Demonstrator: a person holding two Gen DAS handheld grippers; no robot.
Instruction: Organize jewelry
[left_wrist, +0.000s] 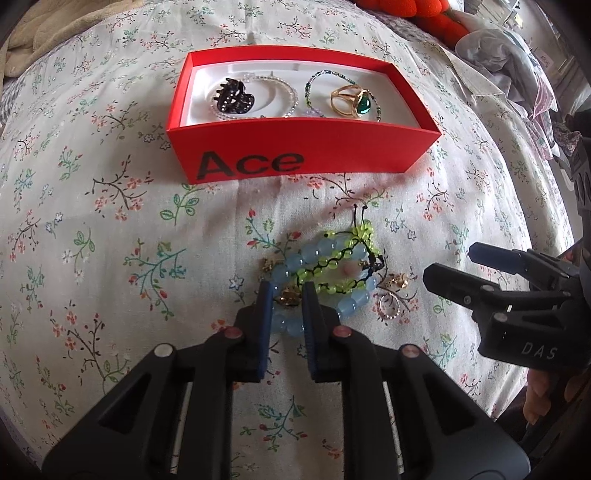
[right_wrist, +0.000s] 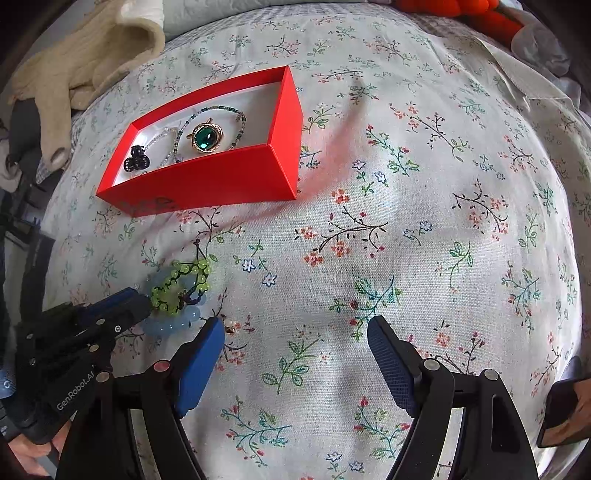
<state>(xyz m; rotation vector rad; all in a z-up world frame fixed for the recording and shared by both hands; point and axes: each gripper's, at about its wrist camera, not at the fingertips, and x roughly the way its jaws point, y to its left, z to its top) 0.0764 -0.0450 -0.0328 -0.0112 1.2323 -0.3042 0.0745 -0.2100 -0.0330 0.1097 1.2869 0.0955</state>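
On a bed (left_wrist: 110, 229) spread with a floral sheet, I am working two grippers over a heap of jewelry. At far left a cream knit garment (right_wrist: 85, 70) is lying bunched at the sheet's edge. Next along, the red box (left_wrist: 295, 155) is sitting open on the sheet, its near wall printed "Ace"; inside, from left, a black hair claw (left_wrist: 233, 98) is resting on a clear bead bracelet (left_wrist: 284, 92), and a gold ring with a green stone (left_wrist: 352, 100) is lying within a loop of dark green beads (left_wrist: 317, 79).

In front of the box, my left gripper (left_wrist: 288, 299) is closing its blue pads around a gold charm on the pale blue bead bracelet (left_wrist: 347, 308), the pads narrowly parted on either side of it; I cannot tell whether they are gripping it. A lime-green bead bracelet (left_wrist: 343, 254) on black cord is lying tangled across the blue one. Just right of the heap, a thin ring (left_wrist: 388, 305) and a small gold piece (left_wrist: 398, 282) are resting on the sheet.

Further right, my right gripper (right_wrist: 295, 334) is hovering with its jaws spread wide and nothing between them, its left pad just beside the heap. An orange plush thing (left_wrist: 406, 9) is lying at the far edge.
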